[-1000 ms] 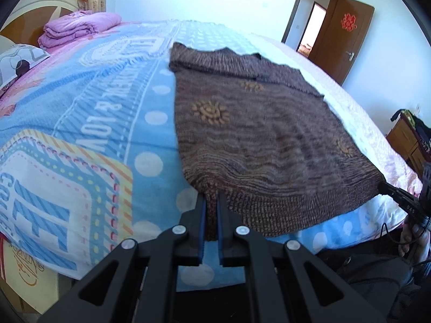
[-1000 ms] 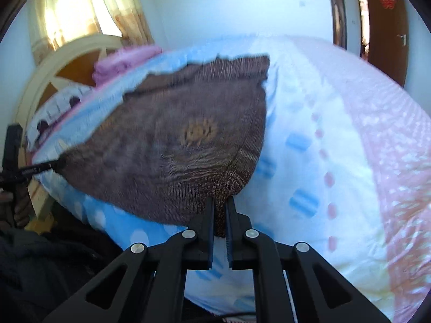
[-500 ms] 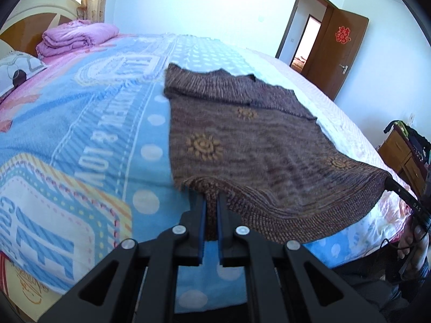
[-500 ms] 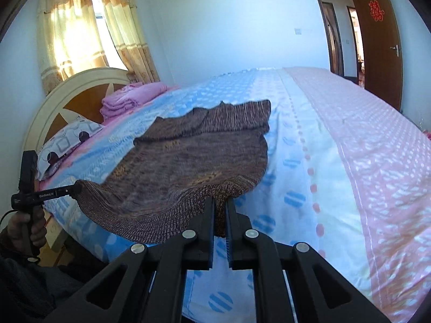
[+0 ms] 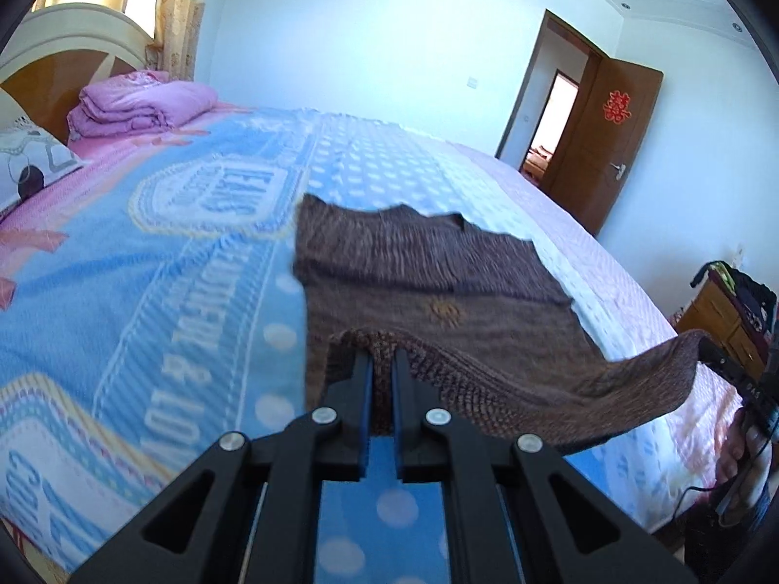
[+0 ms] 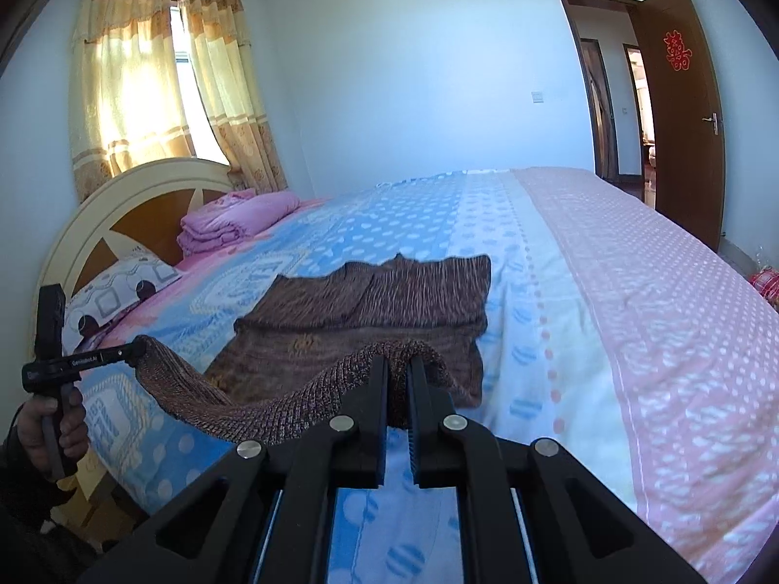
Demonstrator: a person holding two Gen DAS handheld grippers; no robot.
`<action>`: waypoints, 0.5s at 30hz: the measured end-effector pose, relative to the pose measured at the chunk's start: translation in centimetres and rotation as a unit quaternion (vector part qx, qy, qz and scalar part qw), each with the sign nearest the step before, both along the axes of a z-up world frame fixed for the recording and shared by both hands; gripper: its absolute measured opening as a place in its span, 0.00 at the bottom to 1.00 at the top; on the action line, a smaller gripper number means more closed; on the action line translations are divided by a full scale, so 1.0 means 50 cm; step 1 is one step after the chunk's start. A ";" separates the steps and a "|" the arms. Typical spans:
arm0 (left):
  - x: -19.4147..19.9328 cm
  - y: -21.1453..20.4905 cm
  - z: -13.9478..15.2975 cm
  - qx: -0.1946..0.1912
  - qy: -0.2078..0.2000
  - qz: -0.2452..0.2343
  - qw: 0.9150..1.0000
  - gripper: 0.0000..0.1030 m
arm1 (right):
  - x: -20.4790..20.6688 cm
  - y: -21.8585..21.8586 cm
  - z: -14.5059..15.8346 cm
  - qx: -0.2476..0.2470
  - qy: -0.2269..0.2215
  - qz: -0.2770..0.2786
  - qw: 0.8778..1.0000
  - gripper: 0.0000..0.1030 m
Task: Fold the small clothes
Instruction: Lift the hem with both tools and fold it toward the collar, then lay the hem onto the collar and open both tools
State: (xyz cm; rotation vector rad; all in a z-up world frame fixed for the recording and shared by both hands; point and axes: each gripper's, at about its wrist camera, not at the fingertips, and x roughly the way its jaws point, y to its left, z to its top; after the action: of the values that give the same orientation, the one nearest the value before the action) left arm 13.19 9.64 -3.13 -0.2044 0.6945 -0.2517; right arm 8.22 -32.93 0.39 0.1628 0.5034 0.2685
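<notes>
Both grippers' fingers (image 5: 362, 379) hide sweater (image 5: 438, 267) hem corners.

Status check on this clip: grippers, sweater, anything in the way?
Left gripper and right gripper shut on brown sweater hem corners. Hem off bed, far part lying flat. Nothing in the way.

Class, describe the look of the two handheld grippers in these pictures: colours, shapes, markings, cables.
The left gripper and right gripper look alike: matt black angular linkage arms with triangular cut-outs, round silver pivot bolts, and two narrow straight fingers lined with blue pads. From the side, each has a slim black body with small white lettering and a handle; a thin black cable trails from the right one.
</notes>
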 end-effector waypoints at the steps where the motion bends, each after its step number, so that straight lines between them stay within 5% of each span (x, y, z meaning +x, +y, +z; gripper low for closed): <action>1: 0.015 0.002 0.004 -0.001 -0.003 0.002 1.000 0.07 | 0.012 0.000 0.007 0.000 -0.002 -0.001 1.000 0.06; 15: 0.161 0.010 0.035 0.006 -0.020 0.022 1.000 0.07 | 0.193 0.005 0.058 -0.008 -0.005 -0.006 1.000 0.06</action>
State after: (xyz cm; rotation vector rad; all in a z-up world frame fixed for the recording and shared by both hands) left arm 21.26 10.12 -1.37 -0.2032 0.6506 -0.2083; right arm 17.88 -32.68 3.29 0.1490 0.4952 0.2530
